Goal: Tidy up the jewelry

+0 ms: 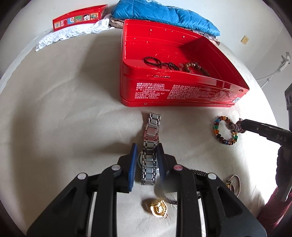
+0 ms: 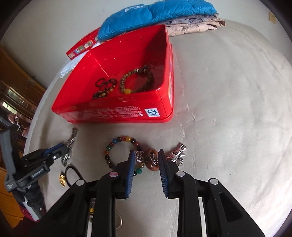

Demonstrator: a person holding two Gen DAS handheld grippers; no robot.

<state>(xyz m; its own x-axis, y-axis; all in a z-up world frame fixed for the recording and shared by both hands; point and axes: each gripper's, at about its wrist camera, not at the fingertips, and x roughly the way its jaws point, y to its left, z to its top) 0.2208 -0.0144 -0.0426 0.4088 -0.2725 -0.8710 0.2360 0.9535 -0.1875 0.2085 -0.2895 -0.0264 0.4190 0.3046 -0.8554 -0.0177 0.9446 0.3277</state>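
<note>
A silver link watch lies on the cream bedcover in front of the open red tin. My left gripper is shut on the watch, one blue pad on each side of its band. In the right wrist view my right gripper is open and straddles a brown ring with a silver charm. That charm hangs from the multicoloured bead bracelet. The tin holds dark bead bracelets and brown ones.
A gold pendant on a dark cord and a metal ring lie near the left gripper. A silver chain sits right of the brown ring. The red lid, lace cloth and blue quilted garment lie behind the tin.
</note>
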